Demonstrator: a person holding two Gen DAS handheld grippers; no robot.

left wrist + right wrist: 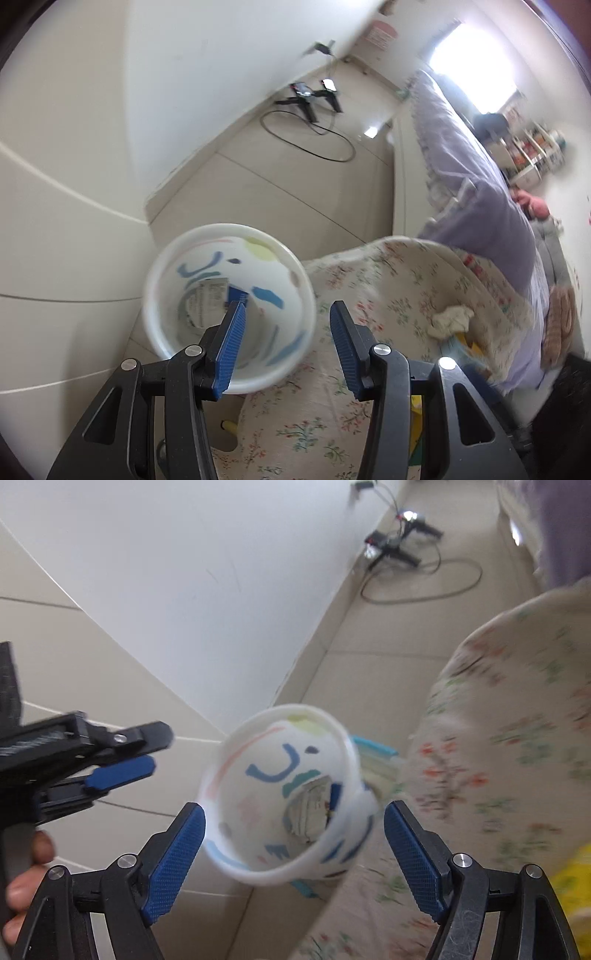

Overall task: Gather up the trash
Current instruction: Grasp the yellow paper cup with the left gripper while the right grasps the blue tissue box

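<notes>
White paper cup [284, 801] sitting between the spread-apart right hand-held gripper [293, 834] jaws, pads not pressing, left hand-held gripper [286, 336] gaping, holding nothing, beside the floral bed cover [388, 280].

A home bedroom. In the left wrist view a bed [480, 177] with lilac bedding runs down the right side, a floral cloth [388, 288] lying over its near end. A bright window [476, 62] glows at upper right, with a cluttered shelf [535, 155] below it. Beige floor tiles [295, 192] meet a white wall [221, 55]; a black cable [314, 136] loops on the floor at upper centre.
</notes>
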